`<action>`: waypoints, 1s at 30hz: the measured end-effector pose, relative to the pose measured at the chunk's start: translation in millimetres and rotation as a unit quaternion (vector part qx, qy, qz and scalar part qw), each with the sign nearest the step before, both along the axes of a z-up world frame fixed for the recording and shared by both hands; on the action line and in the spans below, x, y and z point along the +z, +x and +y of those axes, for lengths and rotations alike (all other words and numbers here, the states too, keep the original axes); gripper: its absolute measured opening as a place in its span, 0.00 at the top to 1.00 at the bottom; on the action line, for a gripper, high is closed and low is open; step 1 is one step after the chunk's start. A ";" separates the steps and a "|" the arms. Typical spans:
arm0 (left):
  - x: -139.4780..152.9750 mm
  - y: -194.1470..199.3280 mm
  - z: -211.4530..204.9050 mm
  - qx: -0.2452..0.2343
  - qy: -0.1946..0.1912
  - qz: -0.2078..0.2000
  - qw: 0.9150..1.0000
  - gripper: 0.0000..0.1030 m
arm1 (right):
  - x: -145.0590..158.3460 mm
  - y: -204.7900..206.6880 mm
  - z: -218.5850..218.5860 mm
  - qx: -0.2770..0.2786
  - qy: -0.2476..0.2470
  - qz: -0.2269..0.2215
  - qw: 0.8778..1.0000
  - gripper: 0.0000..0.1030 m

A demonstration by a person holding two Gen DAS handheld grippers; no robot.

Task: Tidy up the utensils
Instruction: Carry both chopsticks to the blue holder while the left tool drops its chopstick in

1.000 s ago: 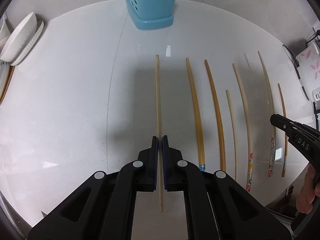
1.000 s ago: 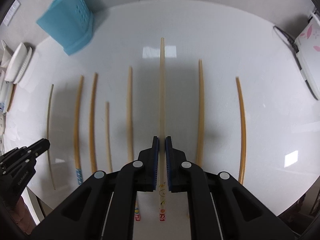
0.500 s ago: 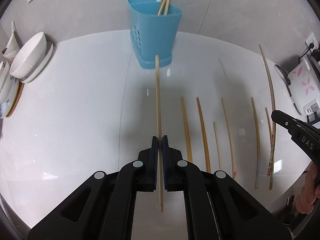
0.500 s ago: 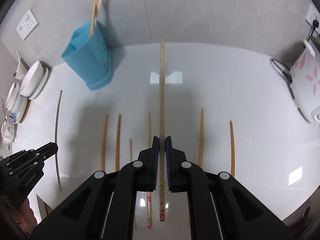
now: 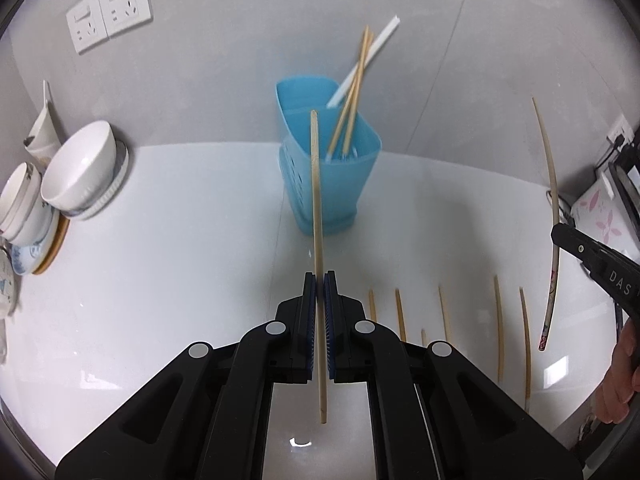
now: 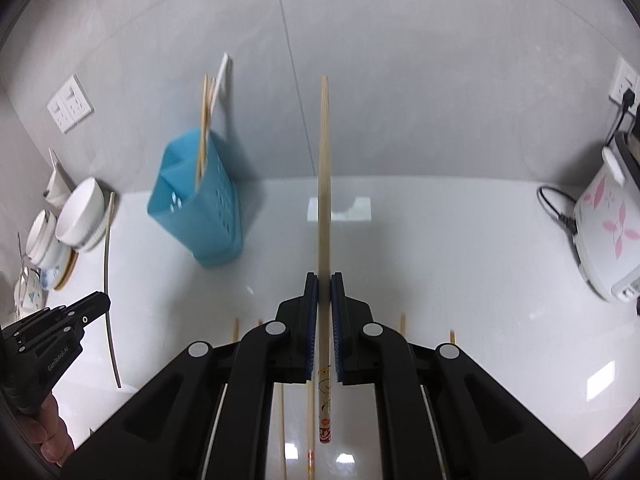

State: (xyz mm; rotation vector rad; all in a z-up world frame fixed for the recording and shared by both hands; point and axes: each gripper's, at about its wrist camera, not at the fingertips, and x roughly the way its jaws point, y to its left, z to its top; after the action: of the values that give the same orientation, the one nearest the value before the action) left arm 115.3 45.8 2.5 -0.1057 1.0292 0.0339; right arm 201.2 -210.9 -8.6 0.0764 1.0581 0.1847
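The left gripper (image 5: pixel 319 280) clamps a plain chopstick (image 5: pixel 316 208) pointing toward twelve o'clock at the blue holder (image 5: pixel 332 184), with loose chopsticks (image 5: pixel 498 320) lying at four o'clock.

Hidden and cut-off bits from my two wrist cameras

My own gripper bodies cover the near ends of the loose chopsticks (image 6: pixel 402 322) on the tabletop (image 6: pixel 460 248); the blue holder (image 6: pixel 200 204) smears with blur, and the rice cooker (image 6: pixel 608 232) runs off the edge.
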 end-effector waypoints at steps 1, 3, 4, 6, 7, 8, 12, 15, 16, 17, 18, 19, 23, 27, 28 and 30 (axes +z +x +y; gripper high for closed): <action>5.1 3.5 1.2 0.001 -0.002 -0.009 1.000 0.96 | 3.2 2.8 1.5 0.001 0.003 -0.006 1.000 0.94; 13.4 9.5 2.3 0.000 -0.007 -0.028 1.000 0.96 | 11.4 7.7 3.6 0.005 0.019 -0.023 1.000 0.94; 19.0 14.0 2.9 0.001 -0.009 -0.044 0.999 0.96 | 14.4 9.6 5.6 0.006 0.023 -0.030 0.999 0.94; 26.4 20.7 3.8 0.005 -0.016 -0.064 0.998 0.96 | 20.6 14.2 10.6 0.009 0.031 -0.042 0.999 0.94; 30.3 24.4 4.5 0.006 -0.021 -0.074 0.997 0.96 | 23.1 16.6 13.3 0.011 0.036 -0.048 0.998 0.94; 34.5 28.5 5.1 0.008 -0.024 -0.087 0.996 0.96 | 24.9 18.7 15.3 0.013 0.038 -0.052 0.998 0.94; 46.9 40.4 4.4 0.004 -0.036 -0.124 0.992 0.96 | 31.9 28.6 26.8 0.022 0.053 -0.070 0.996 0.94; 55.1 50.2 5.9 0.004 -0.043 -0.153 0.987 0.96 | 36.9 35.2 33.0 0.028 0.065 -0.083 0.994 0.94; 58.6 51.8 3.2 0.005 -0.044 -0.161 0.986 0.96 | 38.5 38.5 36.1 0.029 0.068 -0.087 0.993 0.94; 61.1 55.2 3.2 0.005 -0.047 -0.170 0.984 0.96 | 39.7 41.7 39.0 0.031 0.072 -0.090 0.993 0.94; 63.1 57.9 4.0 0.005 -0.051 -0.178 0.983 0.96 | 40.4 44.0 40.0 0.031 0.074 -0.092 0.992 0.94; 65.2 60.7 4.2 0.005 -0.053 -0.185 0.981 0.96 | 41.7 46.7 42.2 0.032 0.076 -0.095 0.992 0.94; 70.2 74.3 5.4 0.000 -0.064 -0.219 0.974 0.96 | 44.9 56.9 49.2 0.034 0.085 -0.105 0.990 0.94; 64.6 91.8 6.8 -0.006 -0.069 -0.241 0.968 0.96 | 43.2 67.6 53.9 0.037 0.092 -0.110 0.989 0.94; 61.8 96.6 6.4 -0.009 -0.070 -0.248 0.966 0.96 | 42.3 70.0 55.0 0.039 0.093 -0.111 0.989 0.94; 54.7 105.1 7.7 -0.012 -0.068 -0.257 0.964 0.96 | 39.1 74.3 57.0 0.040 0.093 -0.112 0.989 0.94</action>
State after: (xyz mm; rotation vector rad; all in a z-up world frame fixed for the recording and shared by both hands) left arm 220.4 53.5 57.2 -0.2152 0.5121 -0.0837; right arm 275.5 -153.9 30.5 0.1768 0.8185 0.3573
